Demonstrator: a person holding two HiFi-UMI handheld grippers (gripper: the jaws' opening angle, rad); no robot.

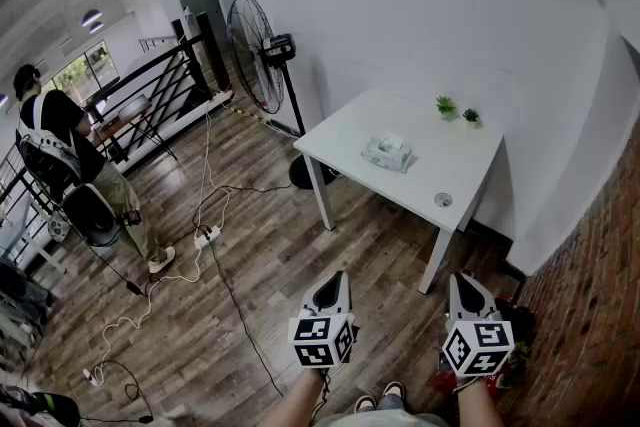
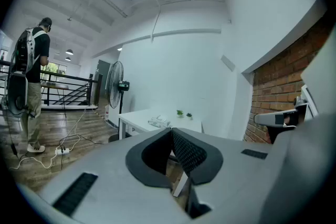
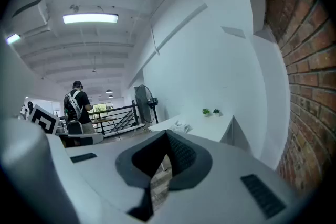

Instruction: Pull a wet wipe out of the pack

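**Both grippers held low, wipe pack well ahead on the white surface**

The left gripper (image 1: 332,287) and the right gripper (image 1: 463,287) hang side by side above the wooden floor (image 1: 250,285), near the person's feet. Both are well apart from the white surface (image 1: 455,165). In the left gripper view the jaws meet at their tips with nothing between them. The right gripper view shows the same: jaws together and empty.

The wet wipe pack (image 1: 388,153) lies flat near the middle of the surface, with a white tuft standing up from its top. Two small potted plants (image 1: 446,105) stand by the wall at the far edge, and a round grommet (image 1: 443,199) sits near the front edge.

A standing fan (image 1: 256,40) is left of the surface. Cables and a power strip (image 1: 207,236) trail across the floor. Another person (image 1: 60,145) stands by a black railing (image 1: 150,80) at far left. A brick wall (image 1: 600,285) runs along the right.
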